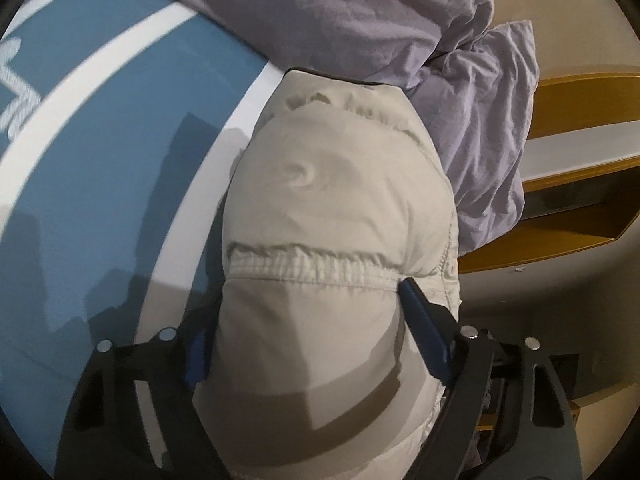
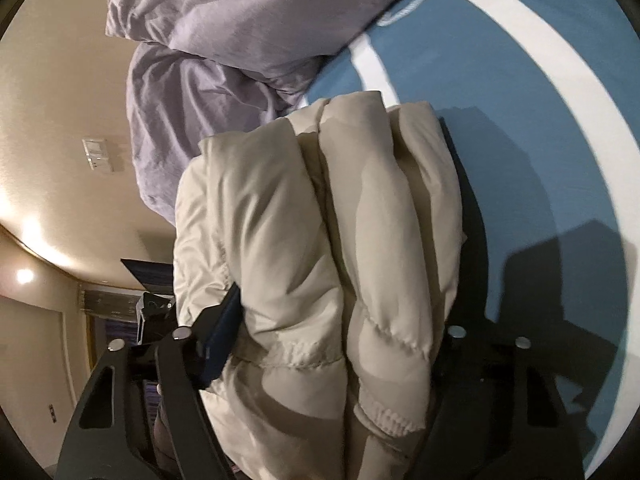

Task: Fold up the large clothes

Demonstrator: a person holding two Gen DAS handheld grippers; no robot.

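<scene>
A cream puffer jacket (image 1: pixel 340 208) lies folded into a thick bundle on the blue bed cover (image 1: pixel 120 152). In the left wrist view my left gripper (image 1: pixel 308 304) is shut on one end of the bundle, just below an elastic seam. Its blue pads (image 1: pixel 424 324) press into the padding on both sides. The right wrist view shows the jacket (image 2: pixel 304 232) bulging between the jaws of my right gripper (image 2: pixel 348 288). That gripper's left pad (image 2: pixel 222 332) digs into the fabric. Its other finger is mostly hidden behind the bundle.
A crumpled lavender duvet (image 1: pixel 400 32) lies just beyond the jacket and touches its far end; the right wrist view also shows the duvet (image 2: pixel 224 40). The bed cover (image 2: pixel 520 80) carries white stripes. Wooden shelves (image 1: pixel 568 160) stand beside the bed, and a wall switch (image 2: pixel 96 154) is on the beige wall.
</scene>
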